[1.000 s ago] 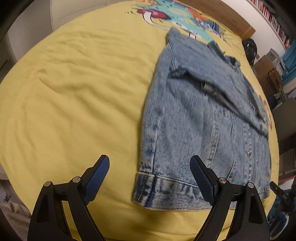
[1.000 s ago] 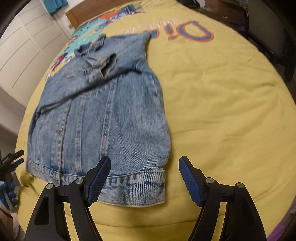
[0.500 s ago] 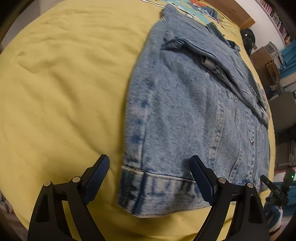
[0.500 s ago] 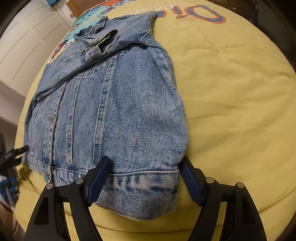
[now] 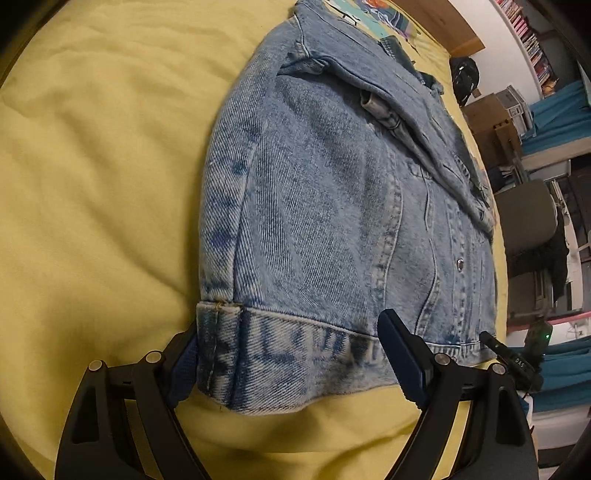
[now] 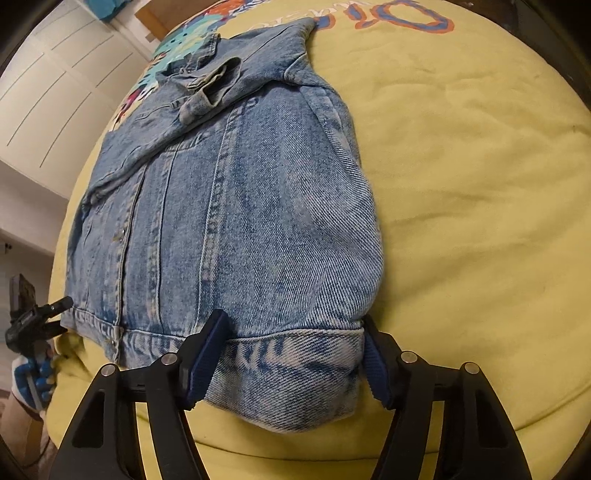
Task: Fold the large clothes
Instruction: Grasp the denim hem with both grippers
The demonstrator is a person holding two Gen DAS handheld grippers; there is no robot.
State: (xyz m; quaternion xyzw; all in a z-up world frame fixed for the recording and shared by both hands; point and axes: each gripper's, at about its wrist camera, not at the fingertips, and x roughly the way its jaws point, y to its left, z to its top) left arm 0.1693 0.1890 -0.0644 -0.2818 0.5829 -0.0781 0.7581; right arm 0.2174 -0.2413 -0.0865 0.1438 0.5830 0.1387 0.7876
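Observation:
A light blue denim jacket (image 5: 332, 206) (image 6: 240, 221) lies flat on a yellow bed cover (image 5: 92, 184) (image 6: 480, 184), one sleeve folded across its chest. My left gripper (image 5: 295, 362) stands open astride the near hem corner, one pad (image 5: 184, 365) half hidden beside the edge, the other pad (image 5: 402, 358) resting on the denim. My right gripper (image 6: 291, 358) straddles the opposite hem corner. Its jaws are closing with the hem band between them, and the pads do not pinch the cloth.
The yellow cover carries coloured print at the far end (image 6: 406, 22). White cupboard doors (image 6: 48, 92) stand beyond the bed. Boxes, a chair and shelves (image 5: 524, 206) crowd the side. A gloved hand (image 6: 29, 376) holds the other gripper at the bed's near edge.
Both grippers have come down onto the jacket's near hem, which now fills the space between their fingers. The right jaws have narrowed around the hem.

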